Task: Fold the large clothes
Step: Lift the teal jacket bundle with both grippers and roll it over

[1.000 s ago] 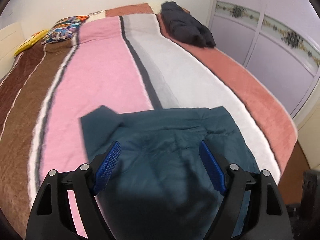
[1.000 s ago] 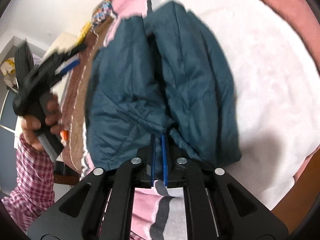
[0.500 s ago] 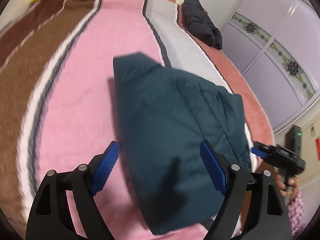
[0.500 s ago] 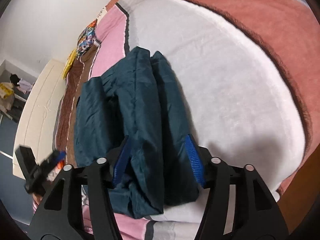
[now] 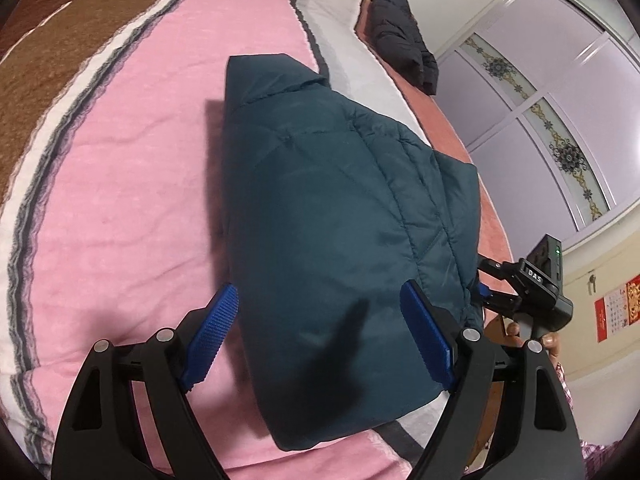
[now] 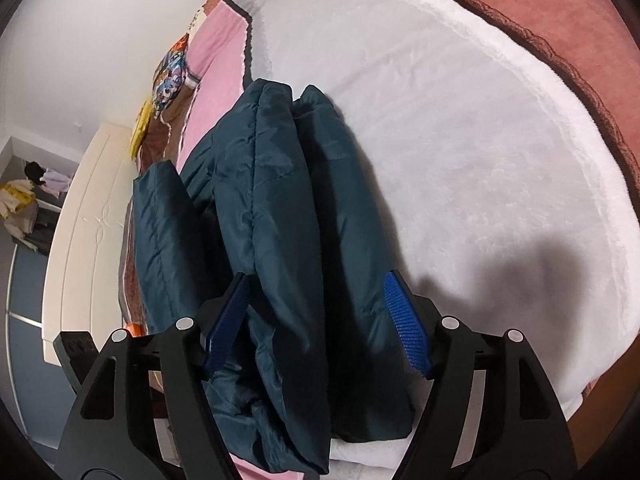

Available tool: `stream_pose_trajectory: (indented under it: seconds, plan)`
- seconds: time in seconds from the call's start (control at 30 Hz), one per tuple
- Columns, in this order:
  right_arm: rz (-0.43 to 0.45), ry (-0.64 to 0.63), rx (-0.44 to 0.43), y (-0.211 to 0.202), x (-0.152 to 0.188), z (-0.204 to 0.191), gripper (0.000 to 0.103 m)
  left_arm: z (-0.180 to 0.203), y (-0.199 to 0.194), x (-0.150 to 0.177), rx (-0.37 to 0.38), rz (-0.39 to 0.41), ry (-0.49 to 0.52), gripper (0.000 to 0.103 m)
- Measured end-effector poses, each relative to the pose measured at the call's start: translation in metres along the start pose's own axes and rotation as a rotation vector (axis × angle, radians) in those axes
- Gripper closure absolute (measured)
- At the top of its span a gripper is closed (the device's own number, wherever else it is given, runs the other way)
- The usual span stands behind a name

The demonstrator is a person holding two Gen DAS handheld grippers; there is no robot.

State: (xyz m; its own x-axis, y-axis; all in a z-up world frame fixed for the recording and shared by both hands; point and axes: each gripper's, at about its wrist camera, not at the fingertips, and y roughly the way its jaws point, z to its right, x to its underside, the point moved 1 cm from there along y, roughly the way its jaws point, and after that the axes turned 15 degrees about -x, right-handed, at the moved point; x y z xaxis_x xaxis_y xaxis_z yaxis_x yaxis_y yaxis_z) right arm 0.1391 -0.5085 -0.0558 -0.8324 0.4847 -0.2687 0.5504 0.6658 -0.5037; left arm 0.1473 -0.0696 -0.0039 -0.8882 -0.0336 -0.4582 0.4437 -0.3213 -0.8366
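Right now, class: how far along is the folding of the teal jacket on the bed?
Done: the teal jacket lies folded into a thick bundle on the striped blanket. In hand: nothing; the right gripper is opening over it, the left gripper stands open. Left: perhaps tidying, and the dark jacket beyond.

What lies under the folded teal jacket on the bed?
The jacket rests on a striped blanket; pink, grey and white bands show around it. The part of the blanket directly beneath is covered, so anything there cannot be seen.
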Motion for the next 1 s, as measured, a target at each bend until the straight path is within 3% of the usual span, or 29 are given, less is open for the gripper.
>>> stream_pose_trajectory:
  seconds: [0.73,1.0]
  plan:
    - [-0.017,0.017,-0.003,0.012,-0.006,0.009,0.029,0.002,0.015,-0.006,0.064,-0.025,-0.003,0.023]
    - [-0.061,0.034,0.025,0.031,-0.008,0.021,0.025,-0.006,0.035,-0.01,0.055,-0.051,-0.02,0.018]
